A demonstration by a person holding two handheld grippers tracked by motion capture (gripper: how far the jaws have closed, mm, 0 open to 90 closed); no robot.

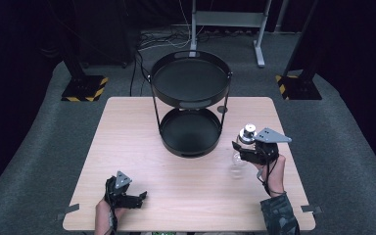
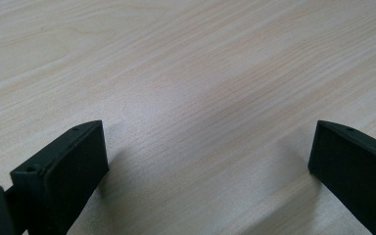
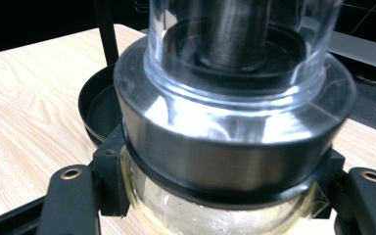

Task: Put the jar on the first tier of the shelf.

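Left gripper [image 1: 138, 198]: at the near edge of the wooden table [image 1: 127, 147], low over the bare wood, jaws spread wide with nothing between them.

Right gripper [image 1: 237, 147]: at the table's right side, raised off the surface, jaws clamped on a clear glass bottle [image 1: 239, 149] just below its metal collar [image 3: 225, 161]. The bottle stands upright in the grip, its silver cap [image 1: 247, 131] above the jaws and its body hanging below them, clear of the tabletop.

Two-tier black tray stand [image 1: 191, 105]: at the table's far centre, just left of the bottle, not touching it.
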